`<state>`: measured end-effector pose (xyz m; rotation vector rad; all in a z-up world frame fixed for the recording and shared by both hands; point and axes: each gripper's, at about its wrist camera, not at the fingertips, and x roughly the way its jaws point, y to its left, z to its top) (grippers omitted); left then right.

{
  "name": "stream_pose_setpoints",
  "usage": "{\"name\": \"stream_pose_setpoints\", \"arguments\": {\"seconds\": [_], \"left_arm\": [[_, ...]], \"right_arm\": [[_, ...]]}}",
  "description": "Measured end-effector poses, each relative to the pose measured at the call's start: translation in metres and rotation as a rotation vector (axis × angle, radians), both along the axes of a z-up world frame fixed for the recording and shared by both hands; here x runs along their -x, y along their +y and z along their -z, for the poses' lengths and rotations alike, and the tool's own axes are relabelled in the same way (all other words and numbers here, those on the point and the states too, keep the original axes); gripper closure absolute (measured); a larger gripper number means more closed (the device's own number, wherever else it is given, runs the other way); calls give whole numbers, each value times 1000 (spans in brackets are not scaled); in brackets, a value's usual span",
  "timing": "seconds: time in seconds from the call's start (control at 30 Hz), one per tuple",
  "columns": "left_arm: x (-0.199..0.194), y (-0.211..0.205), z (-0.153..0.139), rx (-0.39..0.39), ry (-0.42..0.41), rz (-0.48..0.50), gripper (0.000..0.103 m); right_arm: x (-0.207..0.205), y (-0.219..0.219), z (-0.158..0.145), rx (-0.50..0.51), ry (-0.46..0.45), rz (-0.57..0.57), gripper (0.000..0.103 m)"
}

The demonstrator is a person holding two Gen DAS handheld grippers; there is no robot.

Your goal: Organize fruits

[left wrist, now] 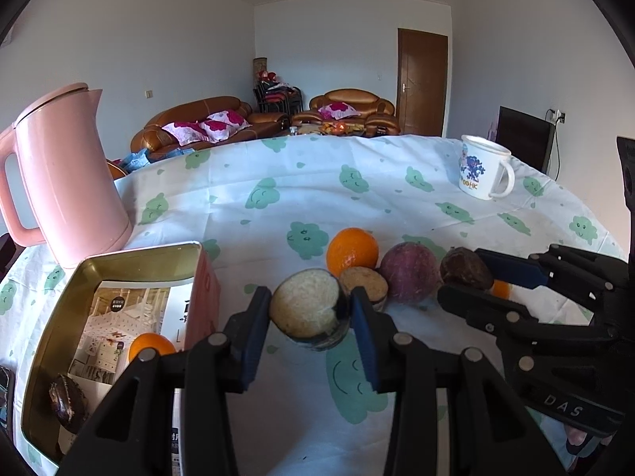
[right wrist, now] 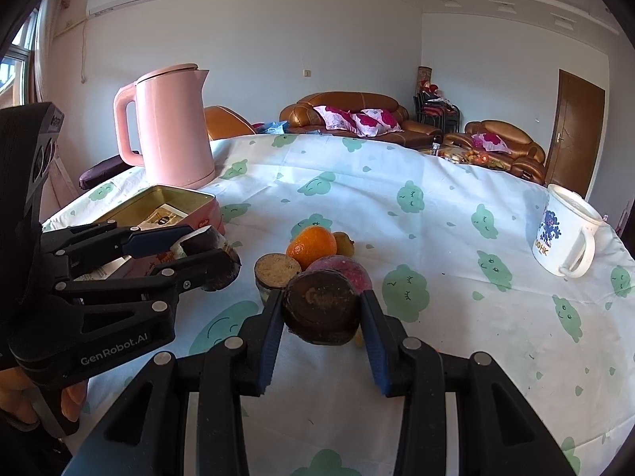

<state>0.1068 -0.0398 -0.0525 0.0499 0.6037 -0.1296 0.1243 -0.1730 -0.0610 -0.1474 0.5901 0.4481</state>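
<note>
Left gripper (left wrist: 310,313) pinching halved passion fruit (left wrist: 307,315) beside tin (left wrist: 55,305); right gripper (right wrist: 321,313) pinching dark passion fruit (right wrist: 321,305), mid-table (right wrist: 456,206).

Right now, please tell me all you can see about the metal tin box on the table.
The tin box is rectangular and open, with no lid in view. Its inside is gold-coloured metal, its outer wall pink. It sits flat on the tablecloth, just in front of the pink kettle. Inside lie printed paper, one orange and one dark wrinkled fruit.
</note>
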Motion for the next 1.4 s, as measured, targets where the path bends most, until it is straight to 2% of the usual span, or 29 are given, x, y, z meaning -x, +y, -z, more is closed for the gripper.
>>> {"name": "stream_pose_setpoints", "arguments": {"seconds": [0.77,1.4], "left_arm": [[23,2,-10,-4,-117,-49,61],[33,4,-15,3,-158,-64,61]], "right_arm": [[18,-1,-9,-13,-106,-16,63],[30,-5,-15,-33,-177,-14,63]]}}
